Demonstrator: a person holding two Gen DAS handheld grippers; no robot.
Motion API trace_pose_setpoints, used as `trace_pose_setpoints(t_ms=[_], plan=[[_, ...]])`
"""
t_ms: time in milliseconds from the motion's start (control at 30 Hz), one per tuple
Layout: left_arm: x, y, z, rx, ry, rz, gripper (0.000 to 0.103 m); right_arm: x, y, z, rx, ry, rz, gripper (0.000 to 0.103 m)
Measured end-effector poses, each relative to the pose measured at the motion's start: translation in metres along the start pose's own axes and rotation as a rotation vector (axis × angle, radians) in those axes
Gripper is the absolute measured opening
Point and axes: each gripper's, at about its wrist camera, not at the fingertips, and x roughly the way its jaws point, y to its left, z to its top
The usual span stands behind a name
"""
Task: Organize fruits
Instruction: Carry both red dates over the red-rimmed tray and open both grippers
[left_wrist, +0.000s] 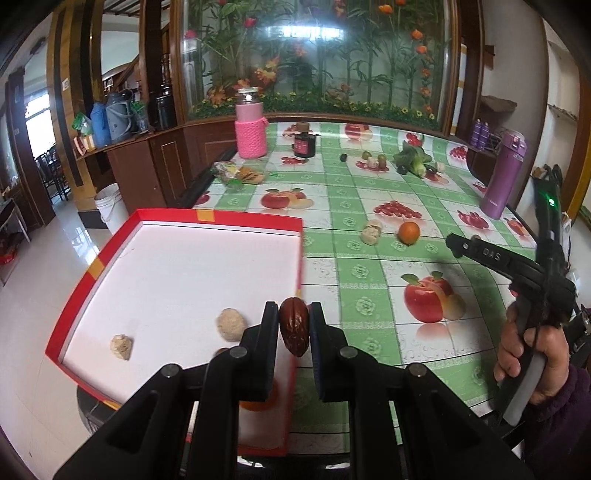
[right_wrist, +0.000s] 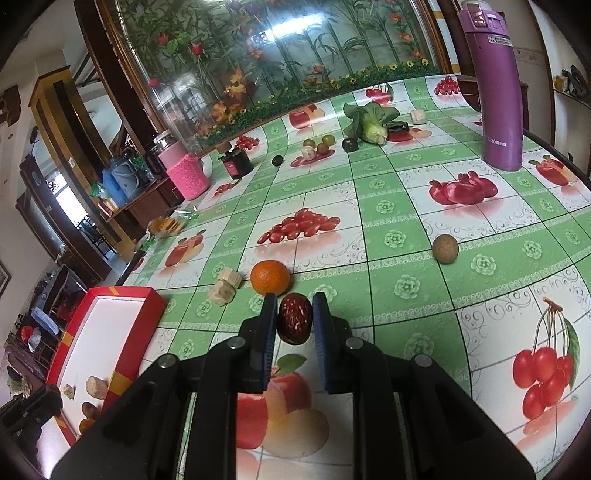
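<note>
My left gripper (left_wrist: 293, 326) is clamped on a dark red date (left_wrist: 294, 325), held over the near right corner of the red-rimmed tray (left_wrist: 221, 218). My own fingers hide much of that corner: an orange (left_wrist: 258, 404) shows only as a sliver below them, and a brown thing beside it is too covered to name. Further in on the white floor lie a pale round lump (left_wrist: 231, 325) and a smaller crumbly piece (left_wrist: 121, 347).

My right gripper (right_wrist: 294, 323) is closed on a second date (right_wrist: 294, 323), above the fruit-print tablecloth (right_wrist: 406, 288). Just past its fingertips sits another orange (right_wrist: 269, 277), with pale chunks (right_wrist: 224, 287) touching each other to its left; a brownish ball (right_wrist: 445, 249) lies well apart to the right. In the left view my right hand (left_wrist: 532, 354) is cut off at the frame's edge.

Far back, small fruits (right_wrist: 317, 144) and a leafy vegetable (right_wrist: 369, 122) are bunched, probably grapes or plums, though the distance blurs them. A purple flask (right_wrist: 495, 85), a pink knitted jar (right_wrist: 183, 173) and a dark jar (right_wrist: 236, 162) stand around the table's rim.
</note>
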Motion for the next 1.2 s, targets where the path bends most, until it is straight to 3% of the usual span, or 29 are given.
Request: trace_pose_setpoints(t_ms=[167,300,500,700,933,1133,1200], plan=[[-0.005,0.033,0.003,-0.042,-0.031,0.074,0.015,-0.014,0.058,-0.016,-0.119,0.008,0.062,0.021],[-0.005,0.067,0.002,-0.083,-0.037,0.152,0.015,-0.018,0.118,-0.025,-0.215,0.048,0.176,0.021],[0.018,0.11,-0.004,-0.164,0.017,0.234,0.015,0.013,0.183,-0.04,-0.276,0.186,0.276,0.021],[0.042,0.14,-0.013,-0.243,0.09,0.255,0.015,0.06,0.25,-0.055,-0.35,0.31,0.291,0.021],[0.054,0.16,-0.021,-0.292,0.152,0.253,0.015,0.095,0.276,-0.059,-0.344,0.382,0.2,0.021],[0.052,0.161,-0.025,-0.265,0.155,0.265,0.015,0.109,0.274,-0.072,-0.371,0.425,0.09,0.021],[0.046,0.161,-0.029,-0.269,0.156,0.262,0.021,0.105,0.274,-0.073,-0.387,0.403,0.069,0.021]])
